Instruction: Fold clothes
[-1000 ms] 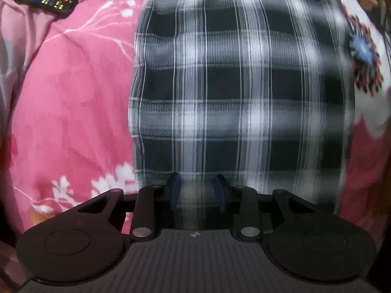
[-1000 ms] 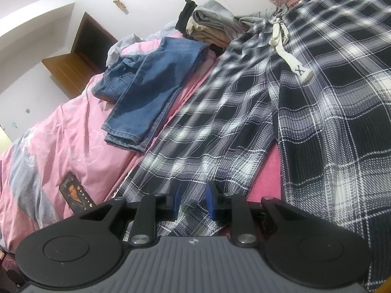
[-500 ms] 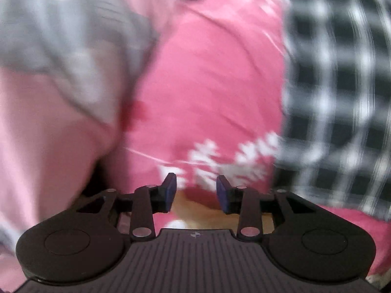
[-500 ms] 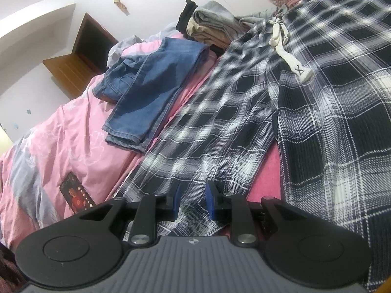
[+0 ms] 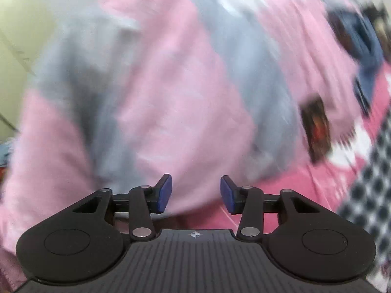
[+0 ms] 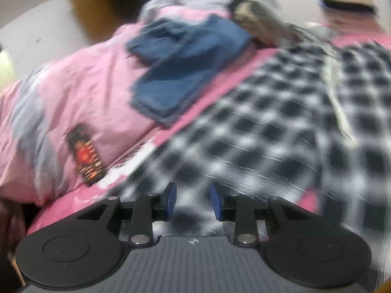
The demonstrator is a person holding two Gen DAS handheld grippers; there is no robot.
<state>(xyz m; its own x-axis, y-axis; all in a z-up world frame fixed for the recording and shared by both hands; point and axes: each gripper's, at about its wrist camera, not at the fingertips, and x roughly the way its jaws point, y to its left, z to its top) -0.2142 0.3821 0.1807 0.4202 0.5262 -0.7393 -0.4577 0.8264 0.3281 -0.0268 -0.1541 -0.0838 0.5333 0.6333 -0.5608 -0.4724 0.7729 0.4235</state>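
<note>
Two grippers were opening. The left gripper [image 5: 196, 193] hung over the pink quilt [image 5: 171, 102], nothing between its blue pads. The right gripper [image 6: 193, 201] hovered over the plaid pants [image 6: 256, 134] spread on the bed, pads not visibly pressing cloth. Folded jeans [image 6: 185, 66] lay beyond.

Black tongs [image 5: 196, 193] with blue pads [image 5: 164, 193], silver pivot screws, round side discs, ribbed grey housing.
</note>
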